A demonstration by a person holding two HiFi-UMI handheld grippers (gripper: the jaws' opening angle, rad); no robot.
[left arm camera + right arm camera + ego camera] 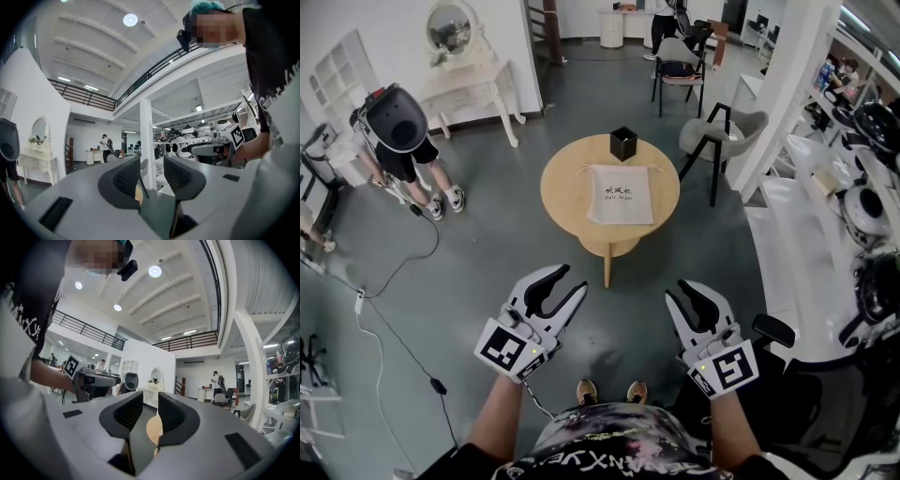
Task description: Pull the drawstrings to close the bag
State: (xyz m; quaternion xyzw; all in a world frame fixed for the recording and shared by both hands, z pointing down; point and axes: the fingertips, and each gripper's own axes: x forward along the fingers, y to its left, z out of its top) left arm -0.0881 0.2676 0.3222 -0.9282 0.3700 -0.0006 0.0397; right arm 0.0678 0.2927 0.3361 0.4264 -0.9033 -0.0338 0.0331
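Cream fabric drawstring bag [621, 194]: lies flat in the middle of the round light-wood pedestal table [558, 187], mouth on the far side. It looks unclosed, with no gathers along the top edge. Thin cord ends [582, 171] stick out at the two top corners, probably one for each tool. Two lines of dark print sit on the front of the bag, too small to read with certainty.

Small black square container [623, 143]: stands on the far rim of the table, just beyond the bag's mouth and apart from it.

Left gripper [565, 281] and right gripper [694, 289]: both held level, close to the person's body and well short of the table, side by side. This reads as a ready stance with the task not yet begun. Each gripper's own view shows its jaws a little apart with nothing between the ribbed pads. Black-and-white square markers face up on both cubes.

The person's dark shirt carries pale lettering, but only fragments show at the frame edge.

Next, as I judge it: approach the table and take one cord per gripper.
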